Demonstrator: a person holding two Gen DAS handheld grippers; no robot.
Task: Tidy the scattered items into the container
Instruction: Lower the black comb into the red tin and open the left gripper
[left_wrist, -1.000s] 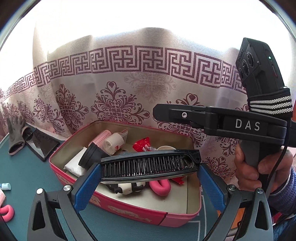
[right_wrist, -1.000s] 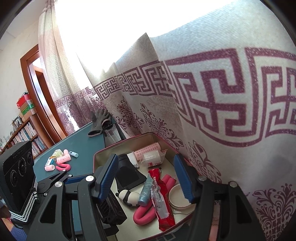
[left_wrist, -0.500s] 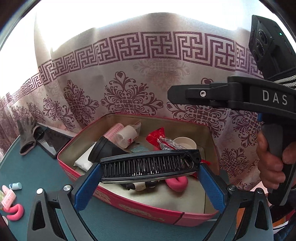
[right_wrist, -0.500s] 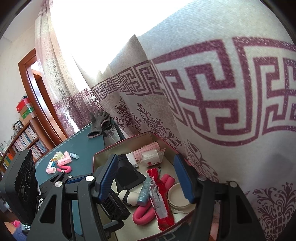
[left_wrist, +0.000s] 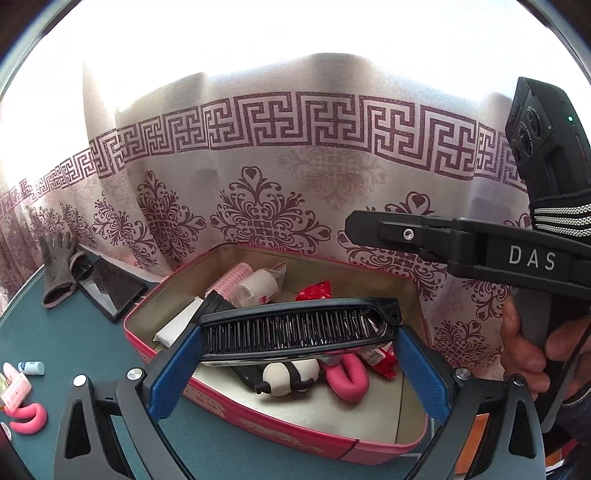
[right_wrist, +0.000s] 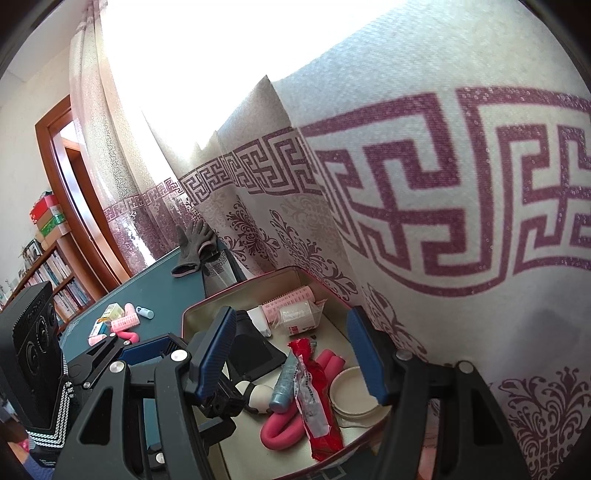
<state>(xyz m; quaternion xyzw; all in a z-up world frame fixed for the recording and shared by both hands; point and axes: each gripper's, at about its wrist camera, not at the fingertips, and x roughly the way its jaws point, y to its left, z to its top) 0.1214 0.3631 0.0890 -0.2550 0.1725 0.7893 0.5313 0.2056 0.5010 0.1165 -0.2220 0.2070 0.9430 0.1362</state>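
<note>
Black plastic folding comb (left_wrist: 299, 328) is pinched lengthwise between the blue pads of my left gripper (left_wrist: 299, 341), held level above the near wall of the pink tin (left_wrist: 295, 434). Comb's underside and whatever lies straight below it in the tin are hidden from the left wrist view.

My right gripper (right_wrist: 291, 350) stands spread, nothing between its pads, hovering over the tin. In the left view only one dark finger of it and the handle show; my right hand (left_wrist: 532, 354) is cut off at the frame edge.

Hard to read:
- white flat thing (left_wrist: 177, 325) at the tin's left end, half behind the comb, can't tell what it is
- dark wedge-shaped object (right_wrist: 255, 347) in the tin, unclear
- small boxes (right_wrist: 109, 317) on the table, labels too small

Counts in the tin, right view:
- 1 pink ribbed roller (right_wrist: 291, 299)
- 1 white roll in clear wrap (right_wrist: 295, 319)
- 1 red packet (right_wrist: 317, 398)
- 1 blue-grey tube (right_wrist: 286, 384)
- 1 bent pink foam roller (right_wrist: 291, 417)
- 1 panda figure (right_wrist: 255, 397)
- 1 stack of white lids (right_wrist: 351, 391)

Still out on the green table (left_wrist: 55, 332): 2 pink ribbed rollers, 1 bent pink foam piece (left_wrist: 29, 417), 1 small pale-blue tube (left_wrist: 31, 367), 1 grey glove (left_wrist: 57, 269), 1 dark tablet (left_wrist: 110, 288).

Only the right view shows the white lids, blue-grey tube, bookshelf (right_wrist: 48, 273) and door frame. Only the left view shows the comb's full tooth row.
</note>
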